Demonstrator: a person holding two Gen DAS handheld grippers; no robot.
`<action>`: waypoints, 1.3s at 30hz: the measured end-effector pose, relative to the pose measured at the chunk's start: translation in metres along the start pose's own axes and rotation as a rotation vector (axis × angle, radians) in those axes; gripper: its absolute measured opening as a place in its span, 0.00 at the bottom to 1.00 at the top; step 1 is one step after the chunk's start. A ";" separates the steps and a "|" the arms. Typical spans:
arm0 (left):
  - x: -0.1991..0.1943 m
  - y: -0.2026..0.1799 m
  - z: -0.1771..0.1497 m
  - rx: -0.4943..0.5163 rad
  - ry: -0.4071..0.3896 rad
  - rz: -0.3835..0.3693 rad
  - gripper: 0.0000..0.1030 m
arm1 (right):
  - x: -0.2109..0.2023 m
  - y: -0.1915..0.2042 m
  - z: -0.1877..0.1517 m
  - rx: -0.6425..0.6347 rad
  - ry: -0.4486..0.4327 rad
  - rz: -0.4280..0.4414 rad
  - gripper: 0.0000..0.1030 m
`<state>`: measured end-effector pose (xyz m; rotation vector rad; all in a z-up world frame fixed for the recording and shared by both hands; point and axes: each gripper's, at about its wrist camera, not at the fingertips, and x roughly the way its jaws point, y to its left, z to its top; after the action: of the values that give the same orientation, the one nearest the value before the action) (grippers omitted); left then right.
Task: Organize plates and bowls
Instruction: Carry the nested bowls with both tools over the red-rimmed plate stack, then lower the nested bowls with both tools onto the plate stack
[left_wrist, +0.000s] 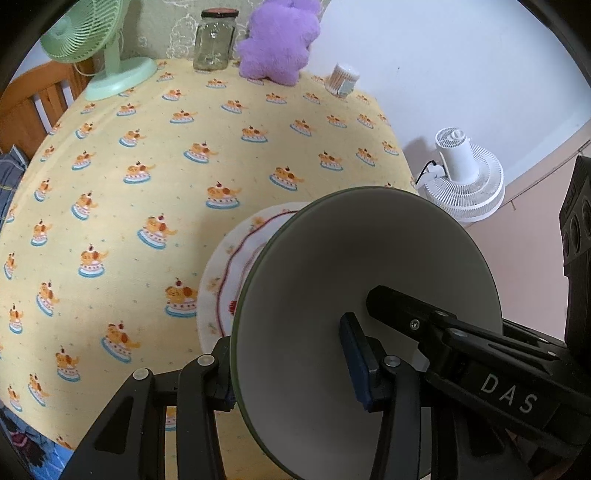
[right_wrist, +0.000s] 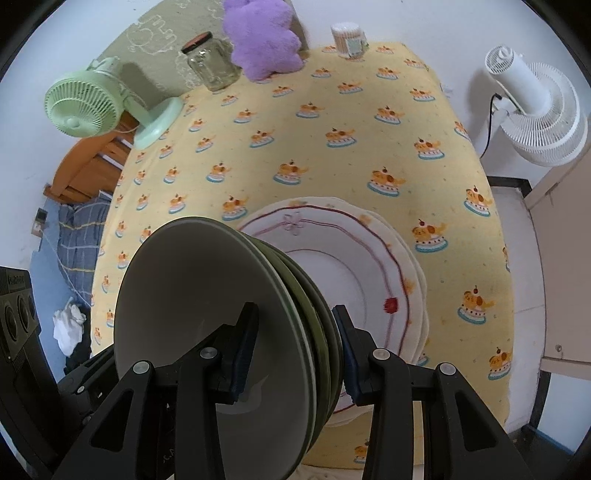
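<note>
Above the stacked white plates (right_wrist: 402, 280), held tilted for nesting: green bowls (right_wrist: 207, 332), pinched at opposite rims by left gripper (left_wrist: 291, 369) and right gripper (right_wrist: 295, 347), both clamped tight.

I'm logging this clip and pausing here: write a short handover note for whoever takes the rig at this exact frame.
Left tool: shut on the rim of the stack of green bowls, one finger inside, one outside.
Right tool: shut on the same stack of green bowls, gripping the opposite rim.
The bowls are nested, tilted on edge and held above the white plates, which lie stacked on the yellow tablecloth.
Done: bowls nested, plates stacked.
Left: probably set the bowls down level, likely onto the plates, then release both tools.
</note>
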<state>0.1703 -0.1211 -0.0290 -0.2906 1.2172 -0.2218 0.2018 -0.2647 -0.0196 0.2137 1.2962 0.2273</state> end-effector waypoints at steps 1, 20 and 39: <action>0.002 -0.001 0.000 -0.002 0.005 0.000 0.45 | 0.002 -0.003 0.001 0.002 0.008 0.000 0.42; 0.034 -0.007 0.019 0.000 0.057 -0.003 0.44 | 0.026 -0.023 0.022 0.038 0.050 -0.030 0.42; 0.029 -0.017 0.004 -0.018 0.042 0.039 0.59 | 0.016 -0.033 0.010 0.022 0.038 -0.025 0.48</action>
<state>0.1833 -0.1461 -0.0479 -0.2790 1.2654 -0.1841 0.2165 -0.2922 -0.0409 0.2129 1.3393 0.1963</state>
